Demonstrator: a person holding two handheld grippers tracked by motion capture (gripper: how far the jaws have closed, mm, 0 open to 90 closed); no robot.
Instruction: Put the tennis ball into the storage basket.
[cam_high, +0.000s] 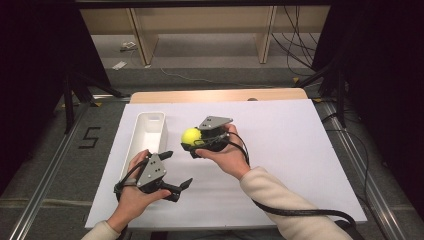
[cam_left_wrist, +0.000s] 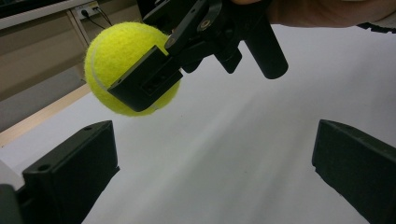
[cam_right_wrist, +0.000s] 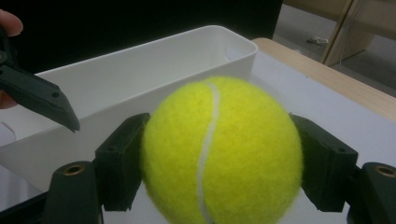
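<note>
From the high view, your right gripper (cam_high: 194, 142) is clamped on the fuzzy yellow-green tennis ball (cam_high: 190, 136), and you hold it above the white paper-covered table (cam_high: 280, 150), near the middle. The ball sits just beside the long white plastic bin (cam_high: 148, 134), off that bin's right wall and not inside it. Your right hand (cam_high: 226, 155) wraps the gripper body, with its grey three-cornered plate (cam_high: 215, 122) on top and its black cable (cam_high: 295, 212) trailing back past your pale sleeve (cam_high: 280, 200). Your left gripper (cam_high: 176, 169) is lower and nearer to you, its jaws spread wide apart and holding nothing; one tip reaches toward the near end of the bin. Your left hand (cam_high: 134, 192) grips it from below.

In the left gripper view, your own two black jaws stand far apart at the bottom corners, with bare white table between them. Up ahead, your right gripper (cam_left_wrist: 140, 84) hangs in the air with the tennis ball (cam_left_wrist: 116, 56) pinched in it; one black pad (cam_left_wrist: 144, 79) covers part of the ball's near face.

In the right gripper view, the tennis ball (cam_right_wrist: 219, 154) sits squarely between your two black pads (cam_right_wrist: 119, 161), both pressed against its sides, its white seam running down the front. The white bin (cam_right_wrist: 140, 79) lies just behind it, open side up, and looks empty as far as its inside shows. One pointed tip of your left gripper (cam_right_wrist: 42, 100) comes in at the left edge.
</note>
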